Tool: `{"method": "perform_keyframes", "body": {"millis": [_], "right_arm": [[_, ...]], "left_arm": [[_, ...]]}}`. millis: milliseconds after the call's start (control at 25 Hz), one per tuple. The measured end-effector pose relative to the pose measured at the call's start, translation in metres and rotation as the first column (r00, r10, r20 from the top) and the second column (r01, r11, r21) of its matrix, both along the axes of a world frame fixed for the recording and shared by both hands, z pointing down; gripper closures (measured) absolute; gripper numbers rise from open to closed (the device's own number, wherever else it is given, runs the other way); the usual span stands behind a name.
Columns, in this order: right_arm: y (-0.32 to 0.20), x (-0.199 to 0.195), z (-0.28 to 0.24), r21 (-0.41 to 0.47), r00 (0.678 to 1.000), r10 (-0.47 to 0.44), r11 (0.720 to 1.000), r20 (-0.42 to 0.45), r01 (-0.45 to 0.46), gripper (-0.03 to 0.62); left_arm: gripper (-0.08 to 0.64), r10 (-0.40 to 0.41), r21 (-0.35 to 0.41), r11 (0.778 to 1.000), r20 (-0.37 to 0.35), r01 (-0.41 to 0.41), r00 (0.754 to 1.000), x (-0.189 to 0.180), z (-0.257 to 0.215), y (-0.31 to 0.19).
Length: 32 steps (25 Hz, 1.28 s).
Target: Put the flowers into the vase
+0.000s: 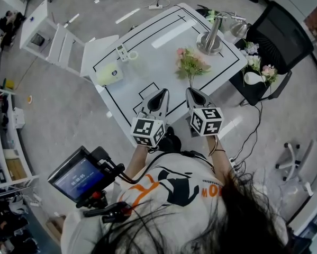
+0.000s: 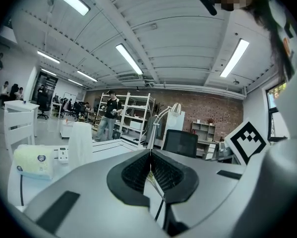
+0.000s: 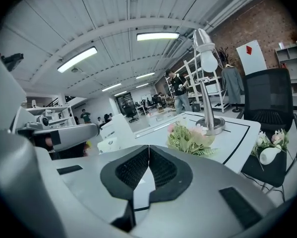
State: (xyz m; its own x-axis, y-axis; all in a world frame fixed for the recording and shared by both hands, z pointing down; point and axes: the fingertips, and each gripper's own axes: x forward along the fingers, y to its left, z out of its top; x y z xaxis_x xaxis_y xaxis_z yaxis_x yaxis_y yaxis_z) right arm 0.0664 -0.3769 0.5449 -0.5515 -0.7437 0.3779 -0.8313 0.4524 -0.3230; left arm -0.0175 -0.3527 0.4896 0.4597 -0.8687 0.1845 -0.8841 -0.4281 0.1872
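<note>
Nearest to me, well short of the desk lamp, both tools hang over the near edge of the white table. The left gripper has its jaws pressed together with nothing in them, and the right gripper is the same, closed and empty. Just past the right one, between it and the lamp, lies the bouquet of pink flowers. It rests flat on the table, with its thin stem trailing back toward me and its blossoms near the lamp's base. To the lamp's left, well apart from it, stands a pale translucent vessel that I take for the vase. I can barely make it out from above. Further left of it sit a pale yellow roll and a small white timer. Right of the lamp, off the table, a black chair holds a white vase with more flowers. I see several ways this could go wrong. If I reach in with the jaws shut, I will shove the stem along the table instead of taking it. Because the stem lies flat, the tips may scrape the surface or crush the blossoms. The vessel looks light and hard to see, so a badly angled stem could tip it. A wide swing of the bouquet could also strike the lamp.
</note>
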Motion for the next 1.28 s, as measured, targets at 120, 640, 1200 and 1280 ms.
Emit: {"method": "perform_keyframes", "body": {"millis": [120, 640, 1200, 1280], "right_arm": [[-0.015, 0.004, 0.011, -0.025, 1.0, 0.011, 1.0, -0.014, -0.011, 0.578], [-0.073, 0.015, 0.071, -0.166, 0.995, 0.012, 0.986, -0.103, -0.029, 0.503], [-0.114, 0.02, 0.132, -0.4, 0.919, -0.054, 0.909, -0.39, -0.116, 0.463], [-0.116, 0.02, 0.134, -0.415, 0.918, -0.062, 0.902, -0.391, -0.116, 0.471]], "left_arm": [[0.549, 0.005, -0.008, 1.0, -0.005, -0.005, 1.0, -0.008, 0.002, -0.013], [0.549, 0.063, -0.05, 0.997, -0.01, -0.063, 0.998, -0.013, 0.018, -0.05], [0.549, 0.028, -0.058, 0.998, -0.009, -0.029, 1.0, -0.032, 0.026, -0.059], [0.549, 0.017, -0.057, 0.998, -0.009, -0.017, 1.0, -0.036, 0.026, -0.06]]}}
